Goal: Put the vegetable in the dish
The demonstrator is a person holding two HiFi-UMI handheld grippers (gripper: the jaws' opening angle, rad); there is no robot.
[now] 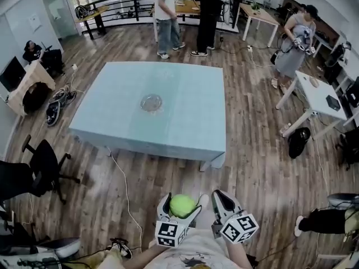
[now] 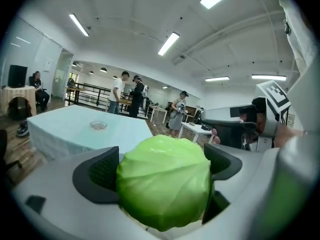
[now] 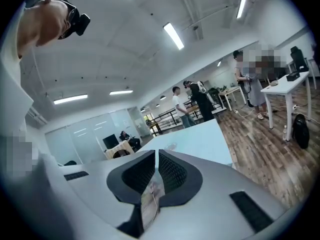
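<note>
A round green cabbage sits between the jaws of my left gripper, held low in front of my body, well short of the table. In the left gripper view the cabbage fills the gap of the left gripper, and both dark pads press on its sides. A small clear glass dish stands near the middle of the table with the light blue cloth; the dish shows far ahead. My right gripper hangs beside the left. Its jaws are shut with nothing between them.
Wooden floor separates me from the table's near edge. A black office chair stands at the left and a white desk with a black bag at the right. People stand beyond the table. A white cable trails on the floor.
</note>
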